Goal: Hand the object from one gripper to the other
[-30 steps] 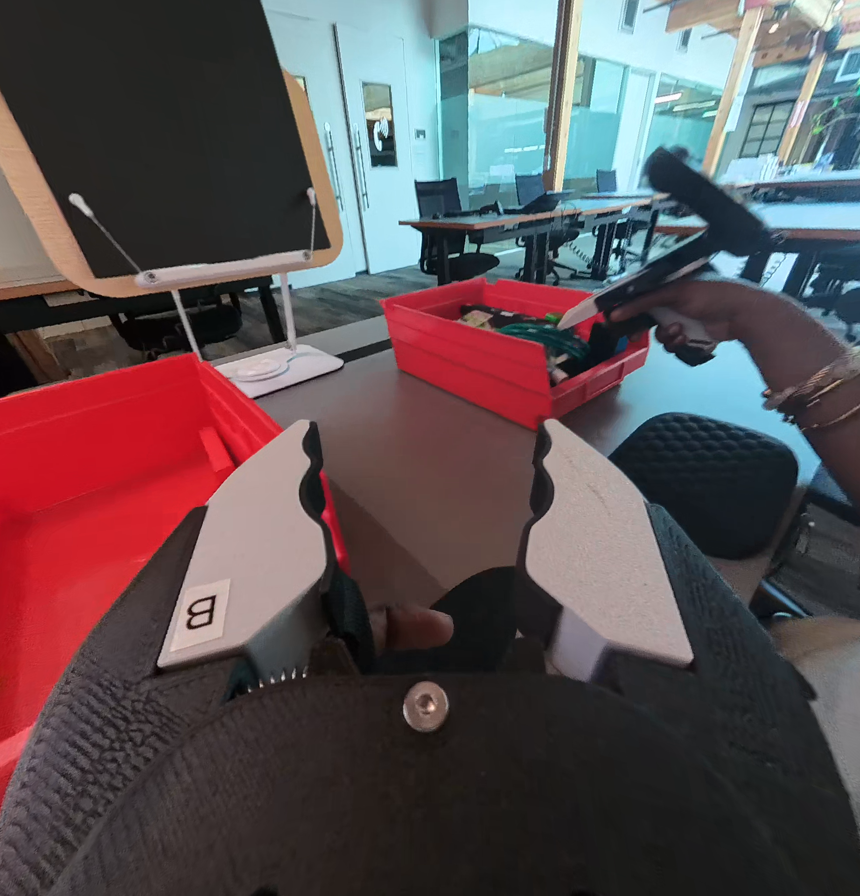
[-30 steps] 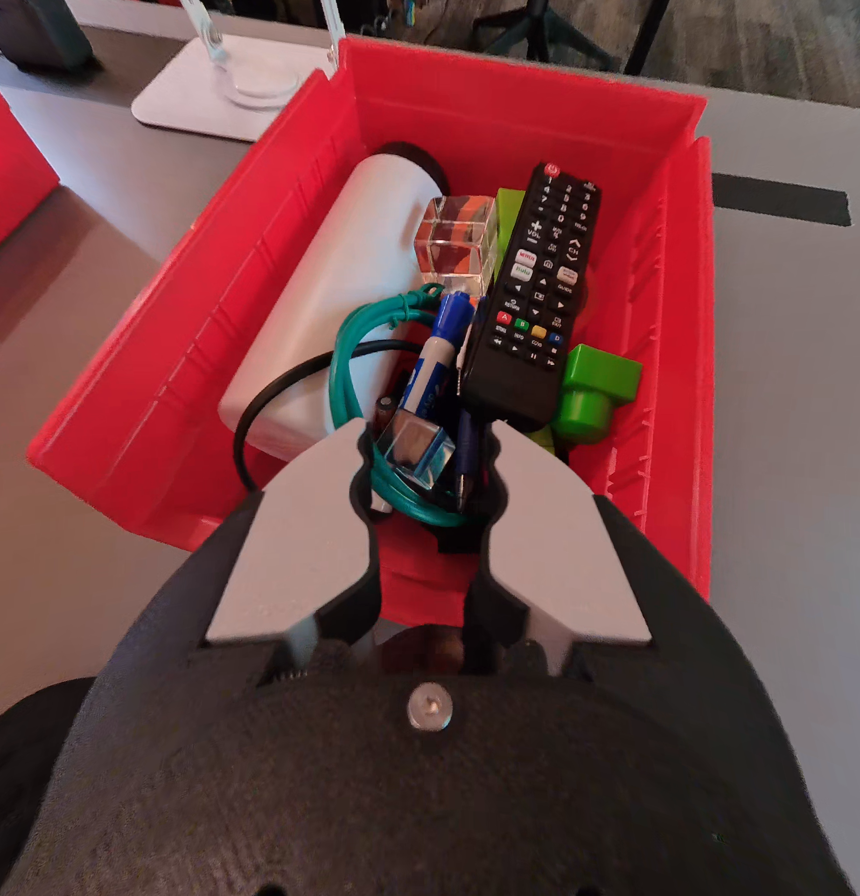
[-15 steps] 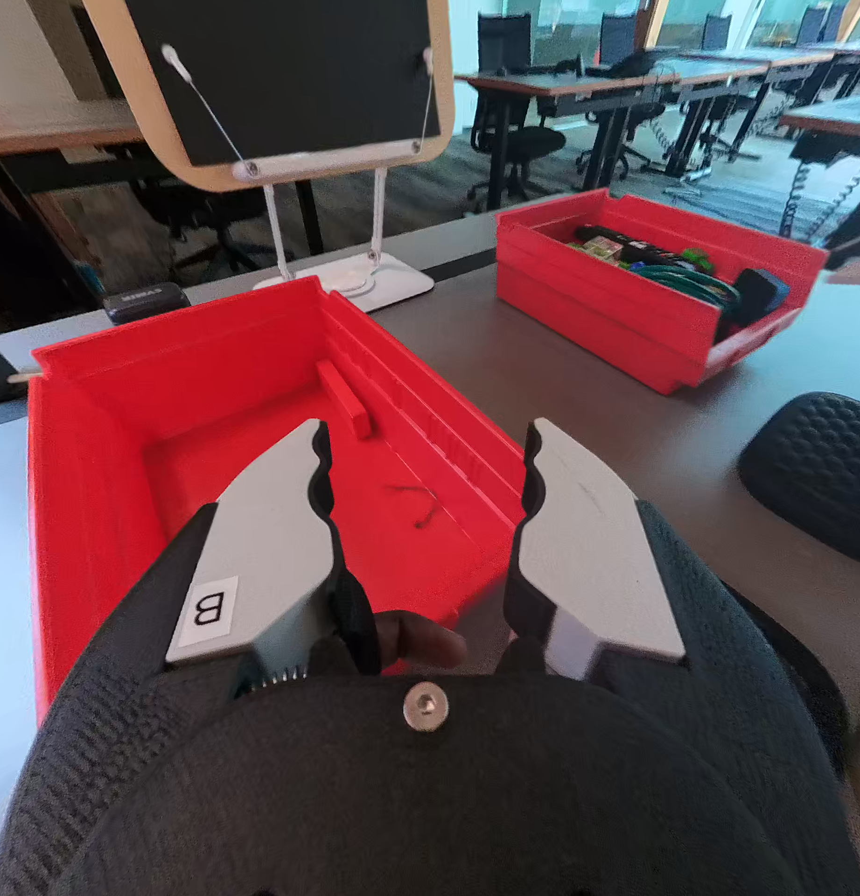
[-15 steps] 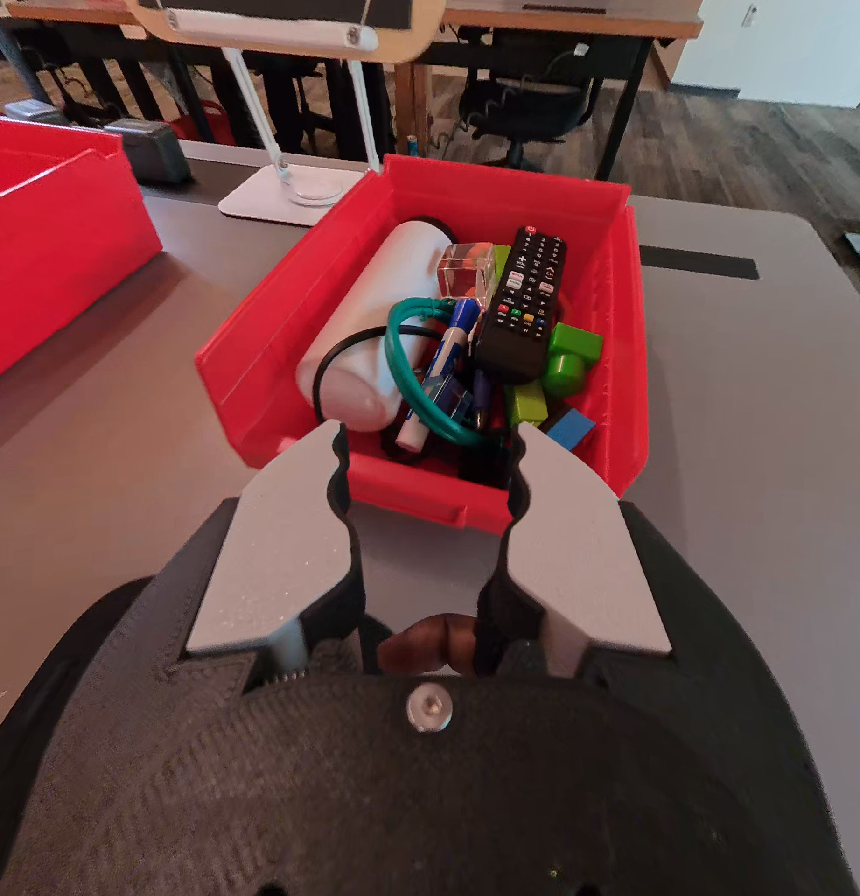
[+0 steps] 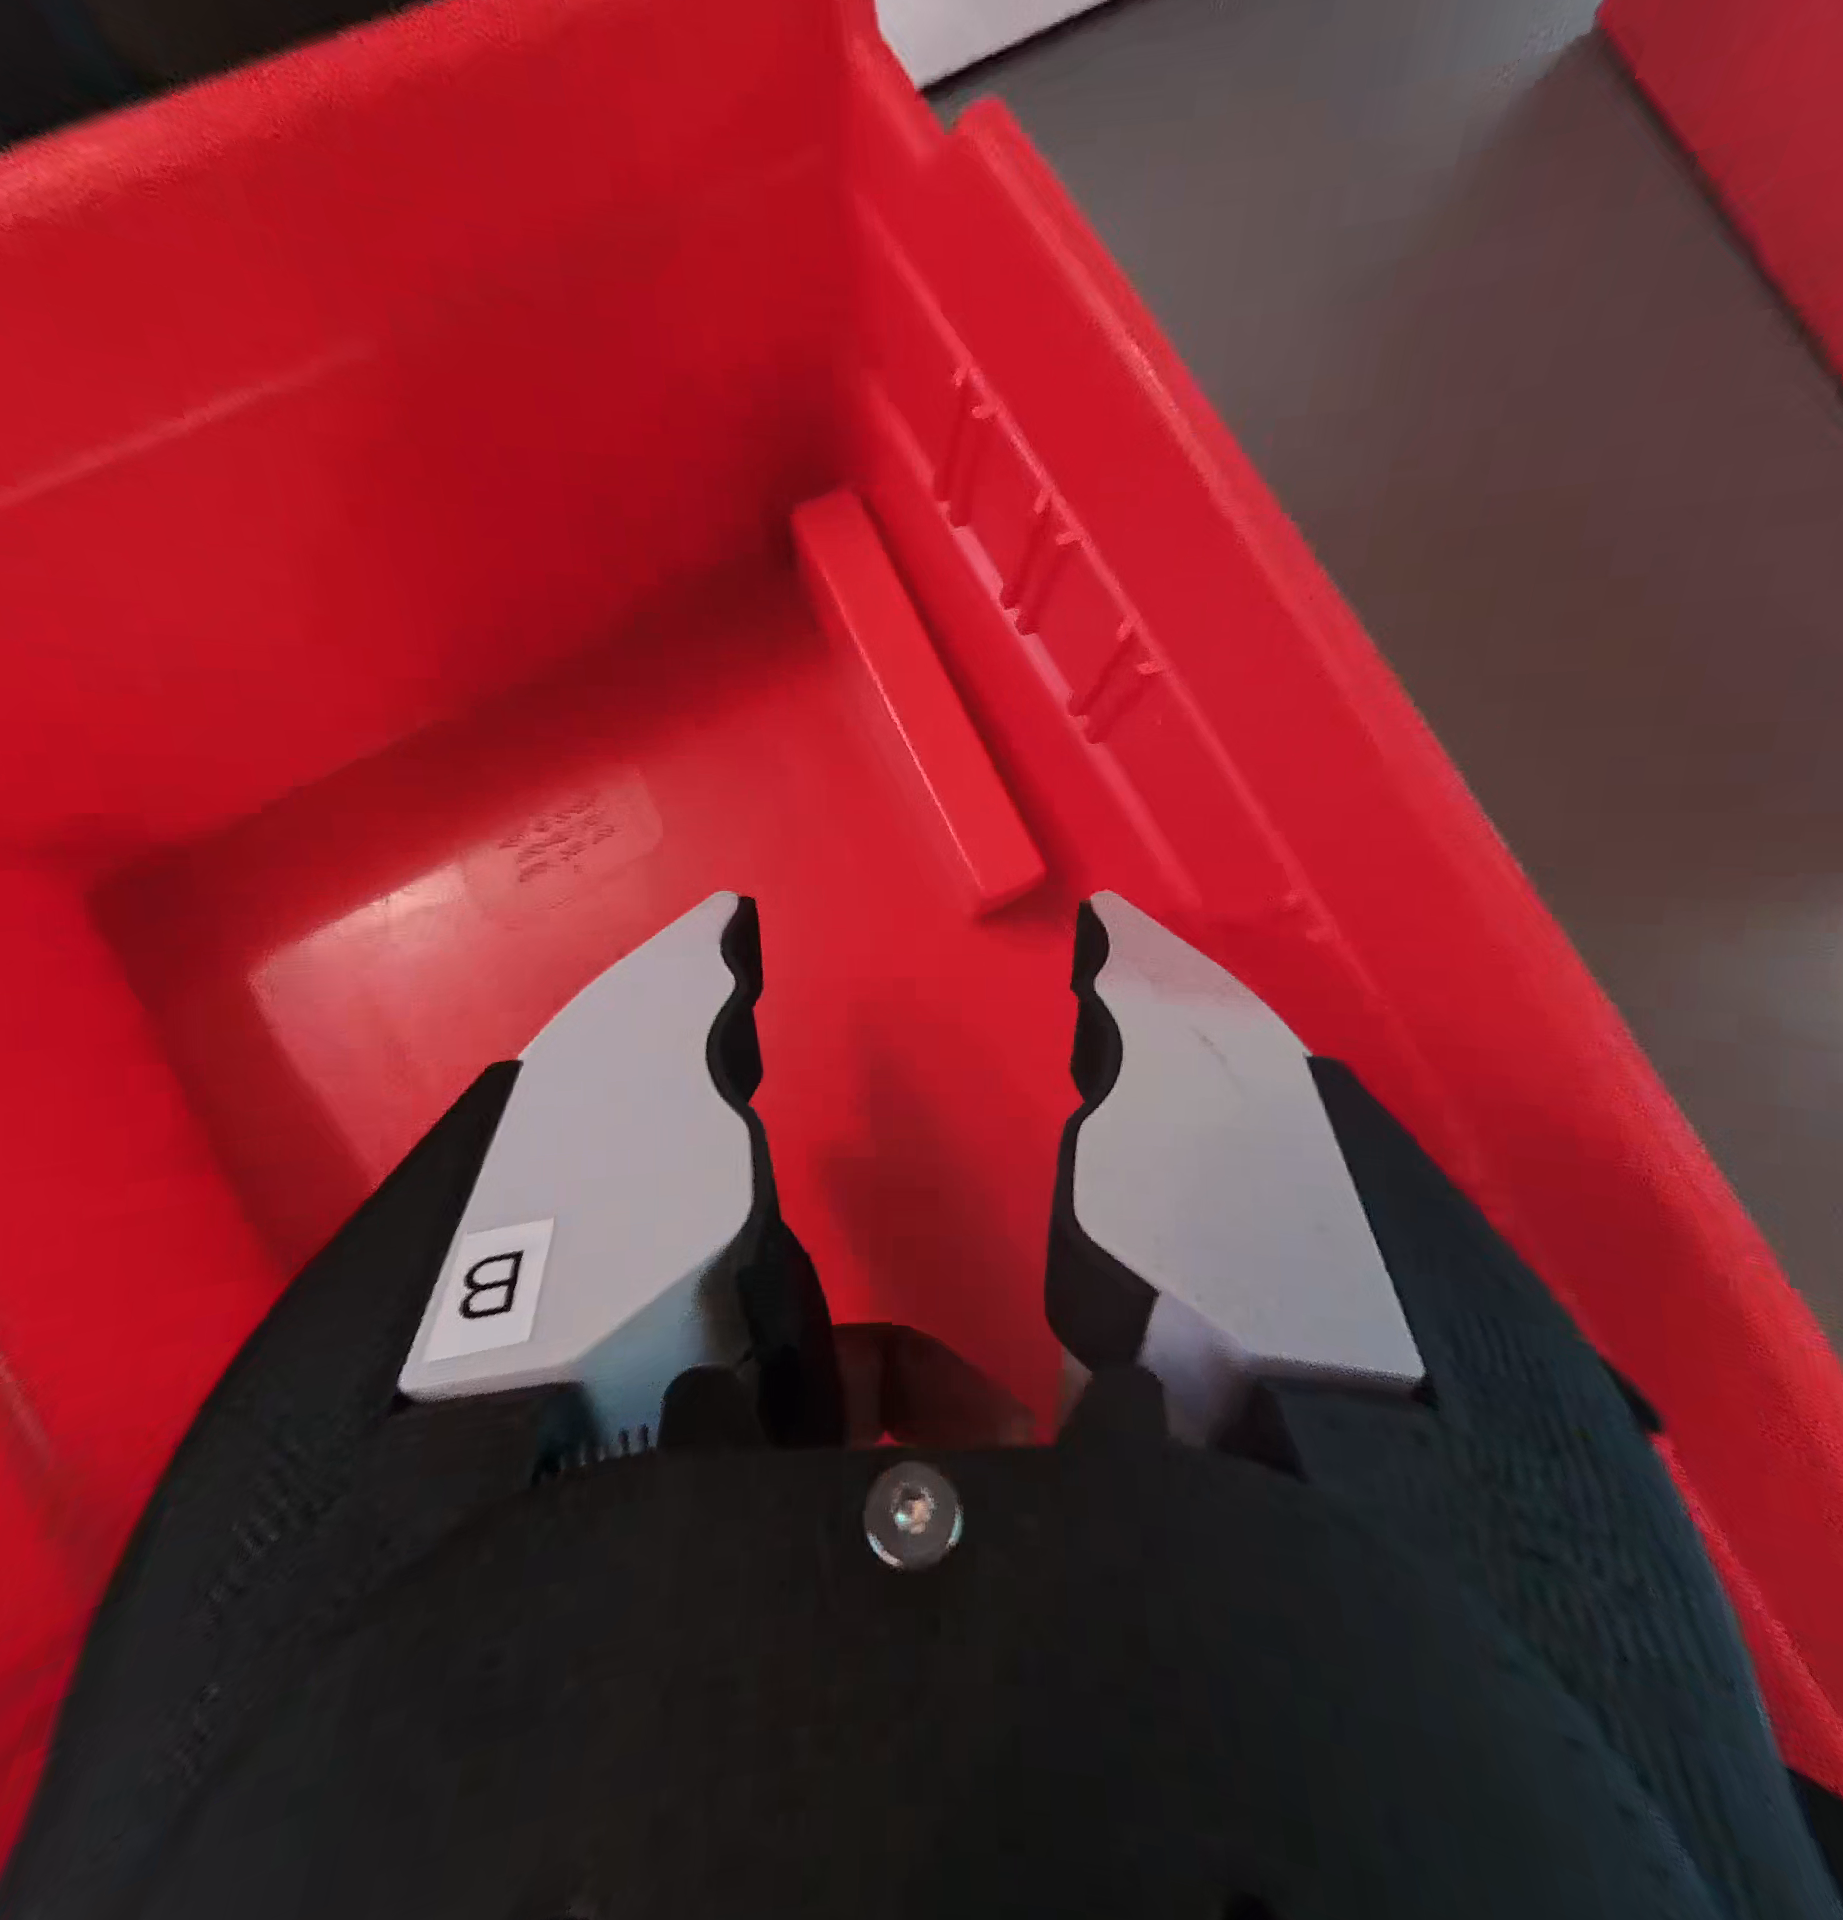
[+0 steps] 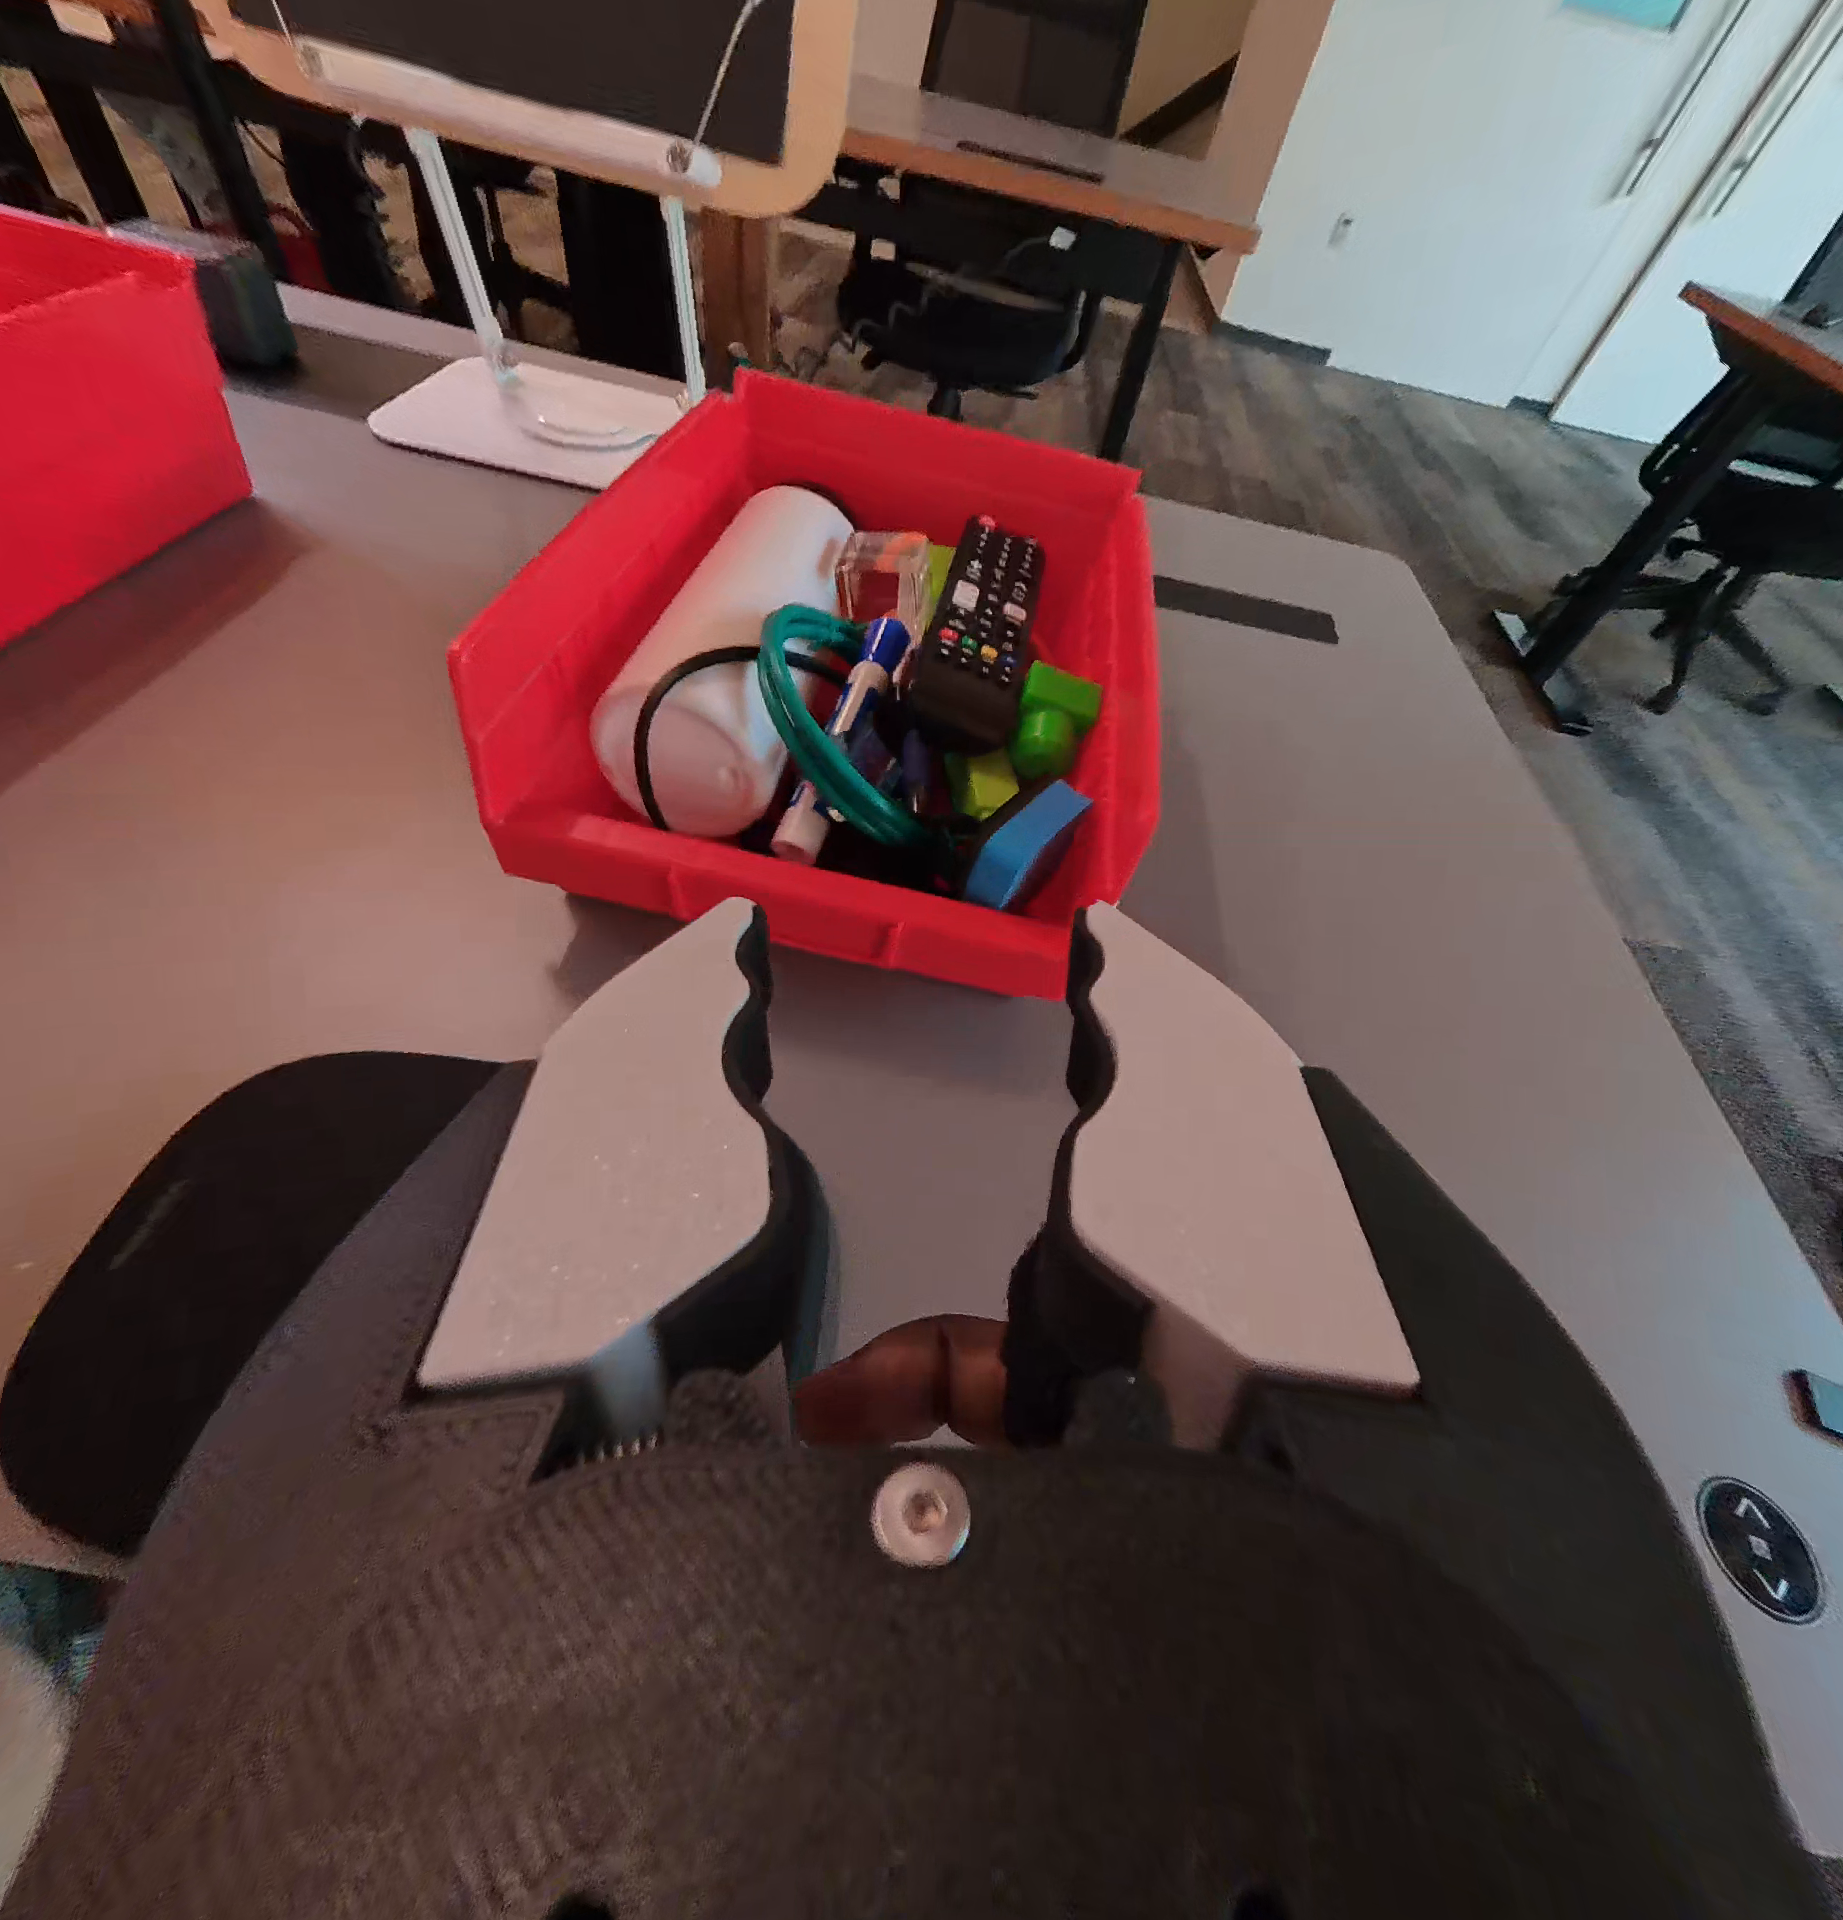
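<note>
My left gripper [image 5: 912,925] is open and empty, pointing down into an empty red bin [image 5: 397,436], close to its right wall; a red bar [image 5: 912,717] lies along that wall. My right gripper [image 6: 912,935] is open and empty, held above the grey table [image 6: 273,831] just in front of a second red bin [image 6: 543,665]. That bin holds a white bottle [image 6: 719,644], a black remote [image 6: 979,634], a green cable [image 6: 823,727], a blue marker [image 6: 860,675], green blocks [image 6: 1052,717], a blue block [image 6: 1026,857] and a clear cube [image 6: 881,566].
The left bin's corner [image 6: 86,436] shows at the left in the right wrist view. A stand with a white base [image 6: 522,416] holds a dark board behind the bins. A black pad [image 6: 169,1247] lies at the table's near edge. Desks and chairs stand beyond. The grippers' ends are close to 50 cm from one another. My left gripper's tips are some 4 cm from the red bar [image 5: 912,717].
The left gripper has tilted down and moved into the empty bin. The right gripper has drawn back and up from the filled bin, opening wider, still empty.
</note>
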Motion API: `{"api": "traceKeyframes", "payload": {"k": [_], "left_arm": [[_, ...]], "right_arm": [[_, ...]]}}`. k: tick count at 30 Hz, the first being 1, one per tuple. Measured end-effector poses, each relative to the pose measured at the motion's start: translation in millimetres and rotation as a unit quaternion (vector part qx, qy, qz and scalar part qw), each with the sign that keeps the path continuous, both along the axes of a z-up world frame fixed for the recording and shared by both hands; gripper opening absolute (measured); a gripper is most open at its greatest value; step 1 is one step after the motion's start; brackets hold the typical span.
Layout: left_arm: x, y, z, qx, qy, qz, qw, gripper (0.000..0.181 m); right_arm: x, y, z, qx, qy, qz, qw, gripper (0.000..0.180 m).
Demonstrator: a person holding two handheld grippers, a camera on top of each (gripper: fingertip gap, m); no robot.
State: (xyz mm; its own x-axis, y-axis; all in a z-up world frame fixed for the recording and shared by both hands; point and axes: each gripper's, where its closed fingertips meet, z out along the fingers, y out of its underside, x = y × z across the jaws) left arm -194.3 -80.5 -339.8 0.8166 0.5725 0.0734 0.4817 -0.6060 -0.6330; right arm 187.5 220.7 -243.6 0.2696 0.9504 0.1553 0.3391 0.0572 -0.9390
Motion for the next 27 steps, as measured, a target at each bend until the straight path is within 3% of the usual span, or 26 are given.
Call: {"api": "traceKeyframes", "payload": {"k": [3,12,16,18,22,27], "left_arm": [[5,13,-2,0.038,-0.042,-0.008,0.998,0.053],[-10,15,-30,-0.01,-0.034,0.002,0.999,0.048],[-15,7,-41,-0.055,0.008,-0.009,0.998,0.02],[-15,3,-39,-0.054,0.011,-0.011,0.998,0.019],[-8,-4,-12,0.022,0.02,-0.014,0.999,0.017],[31,-16,64,0.193,0.072,-0.043,0.977,0.017]], "right_arm": [[-3,-9,0,-0.016,0.008,0.024,1.0,0.055],[-4,-14,-1,-0.003,0.006,0.032,0.999,0.054],[-3,-13,-1,0.002,0.006,0.031,1.0,0.054],[-3,-15,0,0.008,0.009,0.031,0.999,0.053],[-5,-20,1,0.018,0.011,0.042,0.999,0.052],[-16,-49,2,0.0,0.037,0.111,0.993,0.051]]}}
